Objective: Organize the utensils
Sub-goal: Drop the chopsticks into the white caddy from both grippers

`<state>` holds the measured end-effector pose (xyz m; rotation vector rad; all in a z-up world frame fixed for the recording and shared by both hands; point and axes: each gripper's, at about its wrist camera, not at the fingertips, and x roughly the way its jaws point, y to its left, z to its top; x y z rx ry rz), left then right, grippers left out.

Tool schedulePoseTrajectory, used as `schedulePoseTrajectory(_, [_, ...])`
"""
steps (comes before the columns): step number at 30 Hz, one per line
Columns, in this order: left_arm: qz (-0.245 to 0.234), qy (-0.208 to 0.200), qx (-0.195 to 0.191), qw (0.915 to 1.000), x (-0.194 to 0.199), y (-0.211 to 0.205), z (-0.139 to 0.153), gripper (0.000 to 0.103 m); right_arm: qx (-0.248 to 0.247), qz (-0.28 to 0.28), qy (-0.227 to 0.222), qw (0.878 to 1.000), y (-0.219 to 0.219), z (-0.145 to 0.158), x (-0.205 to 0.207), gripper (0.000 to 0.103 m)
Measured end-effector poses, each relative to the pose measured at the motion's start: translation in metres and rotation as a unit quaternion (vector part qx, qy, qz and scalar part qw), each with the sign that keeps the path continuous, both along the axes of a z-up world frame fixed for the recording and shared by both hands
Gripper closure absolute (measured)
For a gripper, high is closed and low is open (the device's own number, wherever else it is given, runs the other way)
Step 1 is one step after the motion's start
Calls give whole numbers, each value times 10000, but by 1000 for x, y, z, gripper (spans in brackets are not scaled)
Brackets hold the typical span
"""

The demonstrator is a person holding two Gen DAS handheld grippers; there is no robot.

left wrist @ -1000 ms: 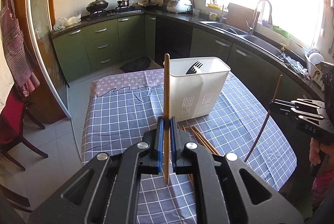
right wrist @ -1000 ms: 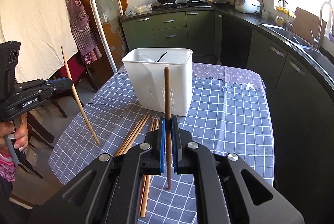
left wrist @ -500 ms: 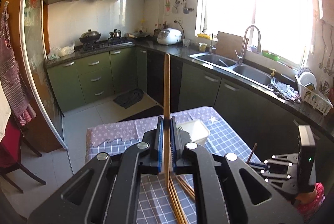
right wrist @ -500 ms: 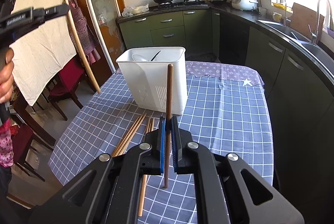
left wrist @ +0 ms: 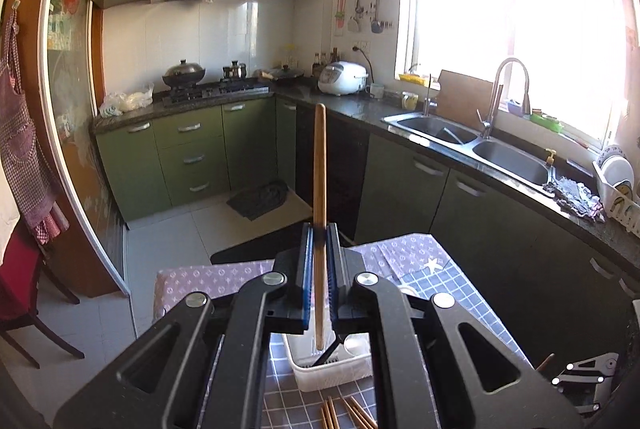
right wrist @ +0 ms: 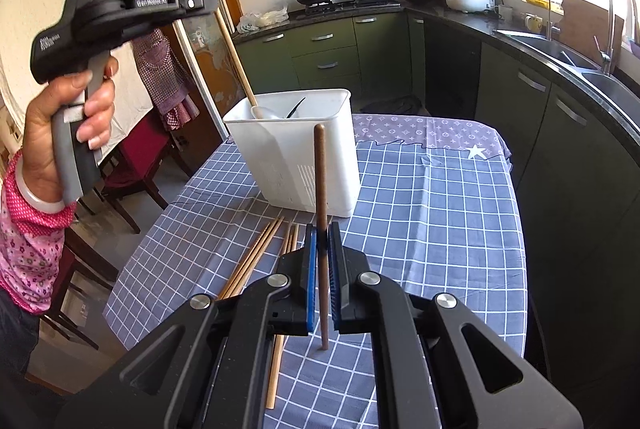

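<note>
Gripping now: the left gripper (left wrist: pixel 319 283) pinches a light chopstick (left wrist: pixel 319 189) that stands upright in the frame's centre.
Left chopstick tip: low centre, over the white holder (left wrist: pixel 332 369); whether it is inside cannot be told.
Left hand (right wrist: pixel 68 125): at the left edge of the right view, raised high, fist round the grey handle, pink sleeve (right wrist: pixel 28 249) below.
Right gripper (right wrist: pixel 322 287): pressed on a dark chopstick (right wrist: pixel 320 189), upright at centre, its lower end just above the checked tablecloth (right wrist: pixel 420 221).
Loose chopsticks (right wrist: pixel 256 257): lying on the cloth just in front of the holder, lower centre.
Hidden: the left gripper's body covers most of the holder; the right gripper's covers the loose sticks' near ends.
</note>
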<state>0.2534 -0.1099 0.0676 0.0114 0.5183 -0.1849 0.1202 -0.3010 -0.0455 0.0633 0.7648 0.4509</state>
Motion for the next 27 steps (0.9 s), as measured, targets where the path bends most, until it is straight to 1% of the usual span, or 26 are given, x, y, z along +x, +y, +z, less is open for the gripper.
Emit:
schedulePoseTrajectory(3, [2, 379, 75, 9993, 7, 0, -24, 97, 139, 17, -7, 9999, -4, 14, 4, 96])
schedulePoseTrajectory(7, [10, 670, 152, 9976, 13, 2, -47, 96, 296, 84, -190, 9993, -3, 43, 9, 96])
schedulePoseTrajectory(9, [-22, 845, 102, 9964, 15, 4, -55, 90, 340, 106, -383, 9986, -1, 63, 11, 96])
schedulePoseTrajectory(11, [-47, 961, 82, 9953, 16, 7, -60, 69, 412, 125, -611, 9972, 2, 87, 14, 96])
schedulePoseTrajectory(14, [-31, 877, 56, 9961, 9, 9, -58, 68, 554, 92, -987, 9935, 5, 123, 21, 96])
schedulePoseTrajectory(17, [-42, 749, -42, 9972, 0, 14, -50, 68, 731, 62, -1246, 9895, 9, 154, 36, 96])
schedulePoseTrajectory(19, [-60, 678, -44, 9977, -8, 17, -45, 68, 754, -20, -1408, 9872, 14, 168, 47, 96])
schedulePoseTrajectory(23, [-86, 626, 10, 9980, -24, 23, -39, 68, 743, -201, -1498, 9857, 22, 181, 78, 96])
schedulePoseTrajectory(26, [-90, 732, -37, 9973, -33, 28, -42, 68, 602, -350, -1459, 9868, 30, 176, 104, 96])
schedulePoseTrajectory(27, [-102, 789, -58, 9968, -35, 29, -44, 68, 570, -368, -1372, 9882, 32, 170, 111, 96])
